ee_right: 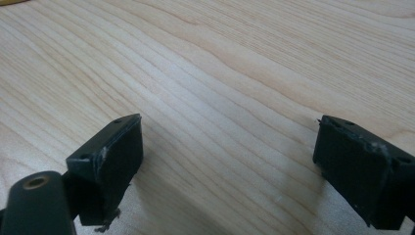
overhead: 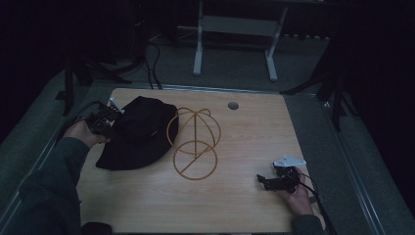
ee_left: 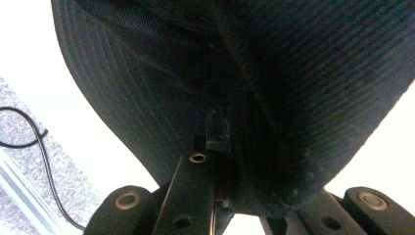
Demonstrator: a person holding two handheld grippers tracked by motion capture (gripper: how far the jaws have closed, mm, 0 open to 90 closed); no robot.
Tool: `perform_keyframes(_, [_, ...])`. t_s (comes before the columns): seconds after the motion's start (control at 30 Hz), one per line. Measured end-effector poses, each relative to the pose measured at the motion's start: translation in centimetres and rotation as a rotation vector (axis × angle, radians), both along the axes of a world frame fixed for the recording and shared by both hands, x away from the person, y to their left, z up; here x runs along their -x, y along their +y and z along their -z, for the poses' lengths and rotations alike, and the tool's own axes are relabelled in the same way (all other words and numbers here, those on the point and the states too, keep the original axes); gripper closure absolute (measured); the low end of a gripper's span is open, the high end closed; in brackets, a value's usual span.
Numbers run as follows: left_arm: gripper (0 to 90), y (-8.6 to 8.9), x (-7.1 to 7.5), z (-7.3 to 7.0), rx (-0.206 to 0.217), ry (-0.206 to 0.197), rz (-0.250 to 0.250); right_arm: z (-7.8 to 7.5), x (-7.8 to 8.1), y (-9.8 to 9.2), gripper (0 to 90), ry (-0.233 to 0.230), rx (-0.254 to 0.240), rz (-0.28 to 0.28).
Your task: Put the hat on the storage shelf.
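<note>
A black hat [overhead: 134,134] of ribbed, stitched cloth with a wide floppy brim lies at the worktop's [overhead: 235,205] left side, beside a gold wire stand [overhead: 194,142]. The left tongs [overhead: 108,117] are clamped on its brim. The right tongs [ee_right: 227,166] rest apart on bare wood.

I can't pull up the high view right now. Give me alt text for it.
On a wooden table, the left gripper grips the edge of a black bucket hat beside a gold wire hat stand. The right gripper rests open near the table's right front corner.
</note>
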State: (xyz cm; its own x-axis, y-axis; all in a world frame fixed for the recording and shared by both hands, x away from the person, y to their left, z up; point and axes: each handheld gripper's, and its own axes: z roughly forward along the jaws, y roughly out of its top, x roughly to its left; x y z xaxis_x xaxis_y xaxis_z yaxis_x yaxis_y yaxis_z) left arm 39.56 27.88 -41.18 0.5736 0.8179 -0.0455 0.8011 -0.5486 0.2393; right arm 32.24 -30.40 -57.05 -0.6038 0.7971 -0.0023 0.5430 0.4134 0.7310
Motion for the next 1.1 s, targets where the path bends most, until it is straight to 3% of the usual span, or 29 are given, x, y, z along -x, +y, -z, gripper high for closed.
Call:
perform_keyframes(0.27, [88.2, 1.4, 0.6, -1.4, 0.018, -0.029, -0.014, 0.0, 0.0, 0.0, 11.1, 0.000, 0.000, 0.000])
perform_keyframes(0.7, [88.1, 3.7, 1.4, -3.8, 0.133, -0.084, -0.011, 0.0, 0.0, 0.0, 11.1, 0.000, 0.000, 0.000])
perform_keyframes(0.83, [88.1, 4.0, 1.5, -4.2, 0.139, -0.099, -0.011, 0.0, 0.0, 0.0, 11.1, 0.000, 0.000, -0.001])
perform_keyframes(1.1, [88.1, 4.5, 1.9, -5.4, 0.148, -0.170, -0.011, 0.0, 0.0, 0.0, 11.1, 0.000, 0.000, -0.001])
